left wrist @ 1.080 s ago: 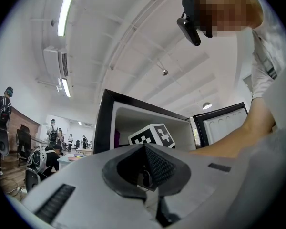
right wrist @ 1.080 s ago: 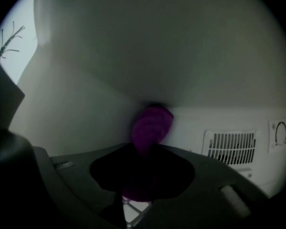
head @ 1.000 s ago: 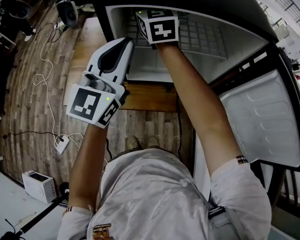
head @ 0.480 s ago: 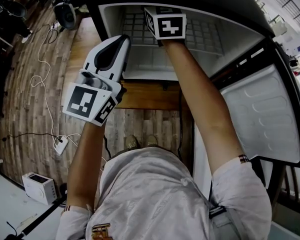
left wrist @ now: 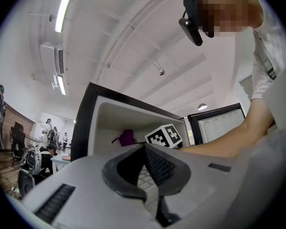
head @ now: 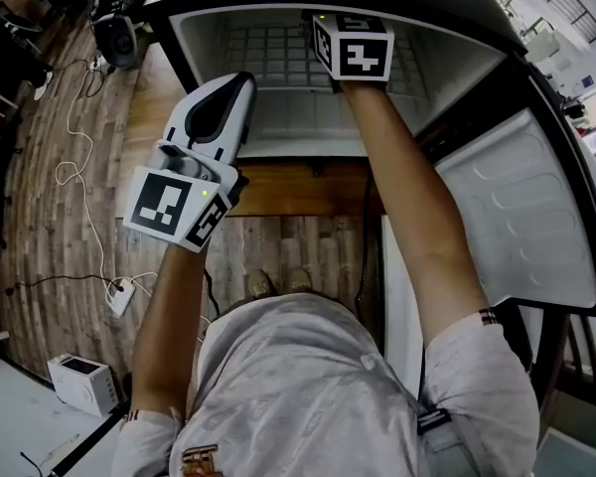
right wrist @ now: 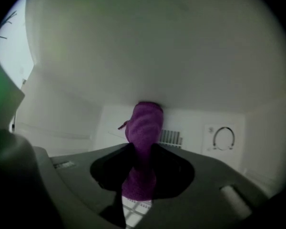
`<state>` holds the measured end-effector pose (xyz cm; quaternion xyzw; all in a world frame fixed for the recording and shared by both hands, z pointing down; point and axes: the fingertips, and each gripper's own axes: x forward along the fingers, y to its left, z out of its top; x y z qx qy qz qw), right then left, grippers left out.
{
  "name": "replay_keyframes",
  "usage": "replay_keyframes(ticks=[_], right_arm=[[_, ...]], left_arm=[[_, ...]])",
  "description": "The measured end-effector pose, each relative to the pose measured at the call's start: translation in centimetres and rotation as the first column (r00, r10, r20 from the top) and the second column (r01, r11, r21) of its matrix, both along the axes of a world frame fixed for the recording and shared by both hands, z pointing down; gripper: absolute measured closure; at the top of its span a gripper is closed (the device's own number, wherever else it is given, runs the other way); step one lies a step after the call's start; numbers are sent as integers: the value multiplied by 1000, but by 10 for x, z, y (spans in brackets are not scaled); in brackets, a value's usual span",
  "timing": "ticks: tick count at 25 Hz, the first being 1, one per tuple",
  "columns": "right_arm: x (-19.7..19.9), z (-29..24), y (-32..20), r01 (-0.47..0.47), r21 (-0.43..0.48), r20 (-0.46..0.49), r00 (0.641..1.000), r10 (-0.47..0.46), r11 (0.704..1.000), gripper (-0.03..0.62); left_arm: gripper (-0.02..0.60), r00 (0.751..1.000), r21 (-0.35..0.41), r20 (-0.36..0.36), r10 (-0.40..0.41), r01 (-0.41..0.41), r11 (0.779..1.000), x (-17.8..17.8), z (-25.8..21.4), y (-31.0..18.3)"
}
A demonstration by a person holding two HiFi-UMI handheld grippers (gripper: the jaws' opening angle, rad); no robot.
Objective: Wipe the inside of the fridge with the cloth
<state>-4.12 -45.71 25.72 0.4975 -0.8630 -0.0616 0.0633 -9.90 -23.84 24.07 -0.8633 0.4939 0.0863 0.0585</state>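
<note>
Two tools, one in each of my hands. My left tool (left wrist: 144, 149) hangs outside the fridge (head: 176, 40), just near of the left edge of its open front. Its jaws are pressed together with nothing between them.

Right of it, my right arm reaches into the compartment above the wire shelf (head: 268, 53). The right tool (right wrist: 142, 152) is well inside, and only its marker cube shows from above. Its jaws are clamped on the purple cloth (right wrist: 143, 125). The cloth sticks out beyond them, and its far end touches the white ceiling of the compartment.

On the back wall, right of the cloth, are a slotted vent (right wrist: 170, 137) and a round dial (right wrist: 224, 138). Farthest right, the door (head: 521, 217) stands wide open, its white inner liner facing up toward me.
</note>
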Motion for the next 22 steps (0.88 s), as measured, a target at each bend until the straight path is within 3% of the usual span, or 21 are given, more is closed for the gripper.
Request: replay_keyframes(ticks=[13, 22], right_arm=[[79, -1, -16, -126, -8, 13, 992, 126, 992, 479], [108, -3, -17, -211, -10, 14, 977, 211, 977, 479]], left_arm=[[581, 1000, -5, 4, 22, -22, 1000, 17, 1, -2], [581, 999, -8, 3, 37, -37, 999, 23, 1, -1]])
